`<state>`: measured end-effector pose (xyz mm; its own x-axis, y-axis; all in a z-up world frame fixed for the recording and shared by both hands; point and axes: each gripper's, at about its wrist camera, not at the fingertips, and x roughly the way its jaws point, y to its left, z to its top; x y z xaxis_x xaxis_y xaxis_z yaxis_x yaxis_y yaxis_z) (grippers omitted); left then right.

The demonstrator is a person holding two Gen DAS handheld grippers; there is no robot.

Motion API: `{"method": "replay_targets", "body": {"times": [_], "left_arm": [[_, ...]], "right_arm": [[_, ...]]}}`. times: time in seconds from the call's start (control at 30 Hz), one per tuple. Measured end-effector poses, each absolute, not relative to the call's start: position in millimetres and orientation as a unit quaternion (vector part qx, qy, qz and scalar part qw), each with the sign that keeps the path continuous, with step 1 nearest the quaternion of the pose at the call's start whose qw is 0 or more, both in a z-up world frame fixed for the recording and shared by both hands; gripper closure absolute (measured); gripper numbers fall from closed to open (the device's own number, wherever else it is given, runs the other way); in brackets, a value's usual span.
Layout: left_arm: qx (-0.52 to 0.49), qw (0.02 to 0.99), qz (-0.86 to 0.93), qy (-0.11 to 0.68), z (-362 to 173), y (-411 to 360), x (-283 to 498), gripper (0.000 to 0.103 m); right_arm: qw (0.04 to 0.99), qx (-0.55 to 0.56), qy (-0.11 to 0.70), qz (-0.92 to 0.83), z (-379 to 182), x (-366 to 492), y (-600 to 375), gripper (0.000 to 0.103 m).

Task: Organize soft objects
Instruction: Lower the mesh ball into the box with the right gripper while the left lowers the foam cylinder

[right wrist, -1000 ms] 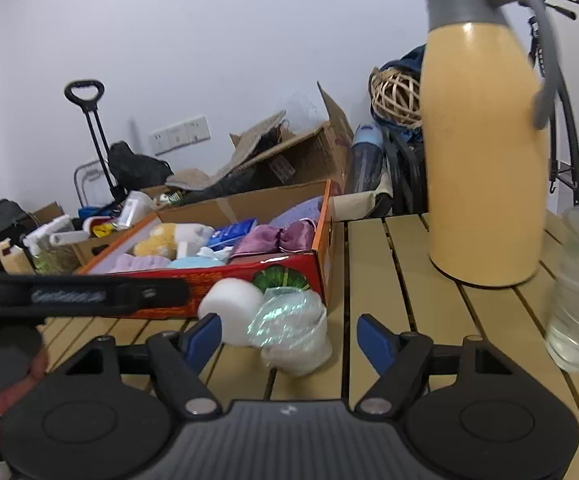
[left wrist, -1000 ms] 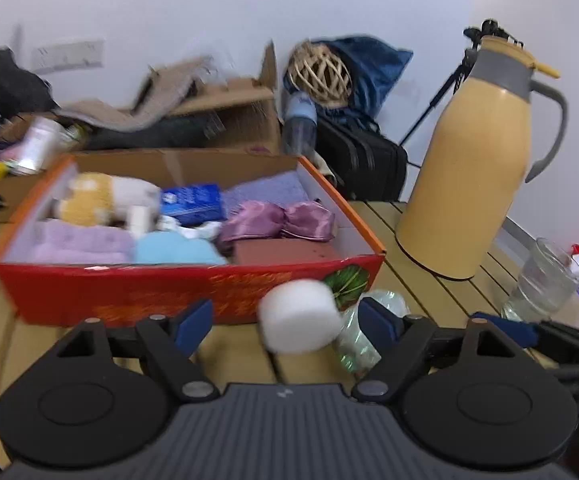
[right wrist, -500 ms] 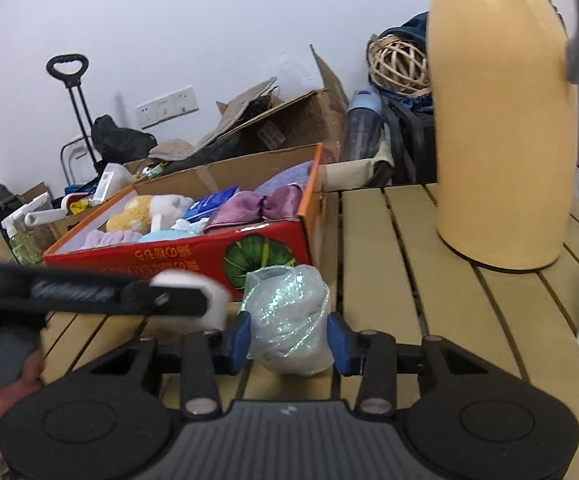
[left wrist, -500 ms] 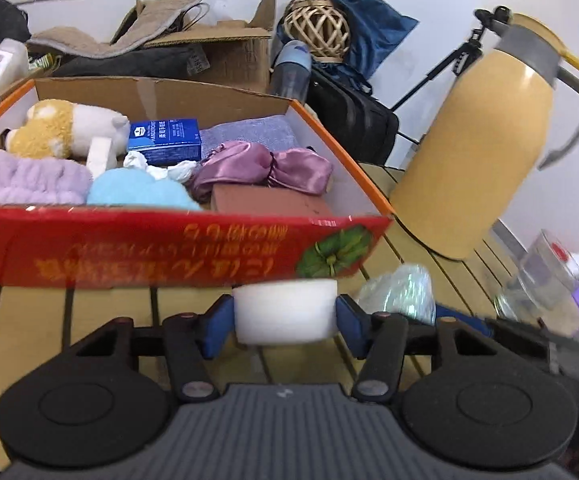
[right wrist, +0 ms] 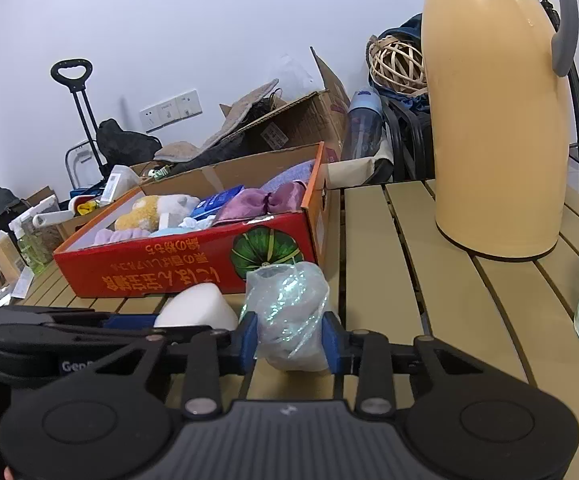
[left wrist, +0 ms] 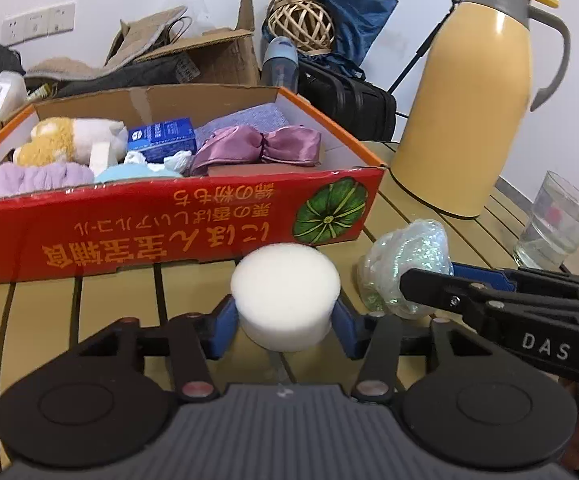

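Now on the slatted table by a cluttered wall: left gripper closing on white sponge, right gripper closing on glittery bag.

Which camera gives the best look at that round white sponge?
The left wrist view: the white sponge sits centred and whole between the closing jaws of the left gripper, pads pressing its sides. In the right wrist view the sponge shows only as a top corner behind that gripper's arm.

yellow thermos jug, water glass, slatted table
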<state>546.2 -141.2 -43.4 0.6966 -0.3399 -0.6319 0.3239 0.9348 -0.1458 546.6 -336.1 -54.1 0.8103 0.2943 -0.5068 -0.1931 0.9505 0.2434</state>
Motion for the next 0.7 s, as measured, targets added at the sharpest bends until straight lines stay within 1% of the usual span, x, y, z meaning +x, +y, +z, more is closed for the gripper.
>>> {"method": "replay_targets", "body": {"times": [0.2,0.4,0.57,0.7], "left_arm": [[-0.021,0.934,-0.174,0.313,-24,-127,517,0.055],[-0.039,0.952,-0.155,0.262,20,-88,507,0.054],[-0.012,0.963,-0.137,0.233,57,-60,535,0.054],[-0.006,0.962,-0.122,0.245,68,-42,584,0.054]], "right_arm": [[0.953,0.084,0.261,0.129,-43,534,-331,0.075],[0.955,0.092,0.236,0.158,-13,526,-322,0.075],[0.951,0.082,0.221,0.201,20,551,-300,0.075],[0.949,0.06,0.221,0.215,42,595,-276,0.074]]}}
